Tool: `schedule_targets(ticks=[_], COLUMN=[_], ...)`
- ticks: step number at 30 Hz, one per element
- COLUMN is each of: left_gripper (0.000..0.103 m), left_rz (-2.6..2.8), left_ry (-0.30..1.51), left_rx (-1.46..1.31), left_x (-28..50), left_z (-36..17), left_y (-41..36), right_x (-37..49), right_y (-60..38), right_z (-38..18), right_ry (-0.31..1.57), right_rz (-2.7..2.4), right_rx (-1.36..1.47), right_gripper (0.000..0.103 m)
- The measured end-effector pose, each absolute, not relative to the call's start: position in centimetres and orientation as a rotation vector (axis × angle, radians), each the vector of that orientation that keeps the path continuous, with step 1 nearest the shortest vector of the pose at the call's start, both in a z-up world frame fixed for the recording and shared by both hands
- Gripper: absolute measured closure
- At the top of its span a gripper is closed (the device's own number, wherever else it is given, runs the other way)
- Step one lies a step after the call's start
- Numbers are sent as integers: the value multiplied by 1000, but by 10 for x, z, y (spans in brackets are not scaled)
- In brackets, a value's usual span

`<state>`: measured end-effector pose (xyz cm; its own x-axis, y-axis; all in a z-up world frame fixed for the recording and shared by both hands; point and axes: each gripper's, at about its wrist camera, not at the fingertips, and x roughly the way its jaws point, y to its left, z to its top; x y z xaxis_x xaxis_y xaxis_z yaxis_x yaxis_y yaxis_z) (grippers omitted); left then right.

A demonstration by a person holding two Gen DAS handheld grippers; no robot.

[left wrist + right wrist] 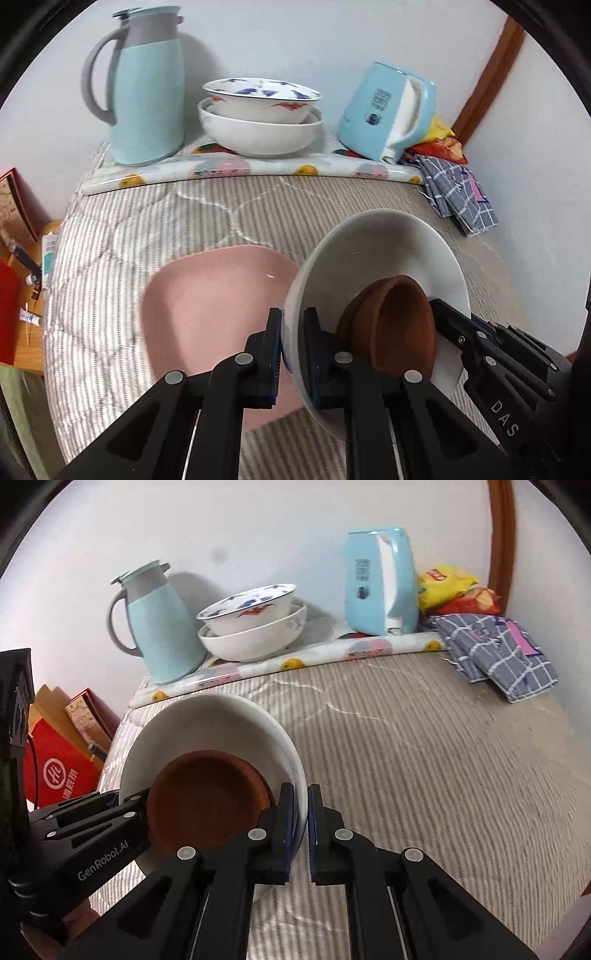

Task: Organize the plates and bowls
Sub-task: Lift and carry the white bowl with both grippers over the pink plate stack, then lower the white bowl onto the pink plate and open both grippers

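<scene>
A white bowl (pixel 384 251) hangs above the striped cloth, held from two sides. My left gripper (pixel 293 317) is shut on its left rim, and my right gripper (pixel 301 794) is shut on its right rim. Inside the white bowl (pixel 207 720) lie small brown bowls (pixel 395 321), nested and tilted; the brown bowls (pixel 207 797) fill its lower half. A pink plate (pixel 207 295) lies on the cloth under and left of the white bowl. At the back, a blue-patterned bowl (pixel 262 98) sits nested in a plain white bowl (pixel 258 134).
A pale blue jug (pixel 147 92) and a blue kettle (pixel 384 110) flank the stacked bowls on a fruit-print mat (pixel 236 170). Folded checked cloths (pixel 498 653) and snack bags (pixel 450 587) lie at the back right. Red boxes (pixel 59 771) stand off the left table edge.
</scene>
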<state>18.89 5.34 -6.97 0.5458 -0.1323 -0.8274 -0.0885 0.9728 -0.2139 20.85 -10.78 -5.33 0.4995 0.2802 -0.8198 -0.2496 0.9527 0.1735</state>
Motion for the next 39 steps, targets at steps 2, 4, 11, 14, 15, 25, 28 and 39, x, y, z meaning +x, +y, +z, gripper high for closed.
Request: schedule_targets(ticks=[2,4,11,14,15,25,28,39], left_gripper=[91,91,91,91,91,91,91,89], left_rz=[-10,2,52,62,63,82,88,75], left_ry=[999,1002,1011,1017,1021,1042,1056,1084], left_rx=[-245,-247,-267,-279,-281,-299,-304,-330], left_x=[189,189,189,187,187,185,185,193], left_z=[-72,-74,-79,-82,-84,-95,-99,-112], left_y=[62,68,94,102,105,115,118,125], right_x=[210,213,218,220,220,220,222,228], right_y=[-100,-92,-66,-58,-56,-42,-39,-28], right_z=[-55,-58,-65,-68,-69,-78,-84,-97], right_ry=[999,1007,1027,1039,1039,1063,1078,1104], right_rz=[337,355,406,420,423,441,445,426], right_rx=[41,42,30,25,21,-16,-17,-73], right_gripper=[96,96,96,96,96,96,96,96])
